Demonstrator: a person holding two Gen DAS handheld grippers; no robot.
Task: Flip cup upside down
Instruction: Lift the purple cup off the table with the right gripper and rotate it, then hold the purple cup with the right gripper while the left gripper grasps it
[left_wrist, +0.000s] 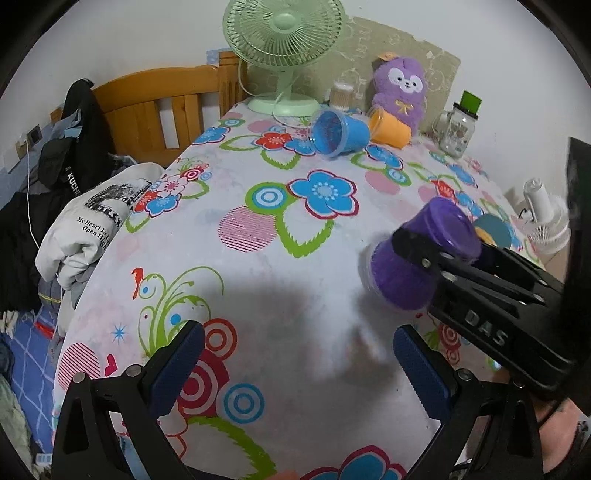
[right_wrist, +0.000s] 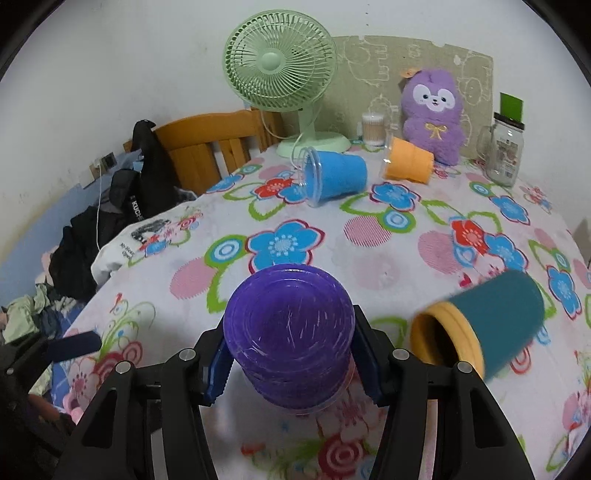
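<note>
My right gripper is shut on a purple cup, held just above the flowered tablecloth with its base facing the camera and up. In the left wrist view the same purple cup shows tilted, rim down-left, clamped in the right gripper. My left gripper is open and empty over the near part of the table. A blue cup, an orange cup and a teal cup with a yellow rim lie on their sides.
A green fan, a purple plush toy, a glass jar and a cotton-swab box stand along the far table edge. A wooden chair with clothes is at the left.
</note>
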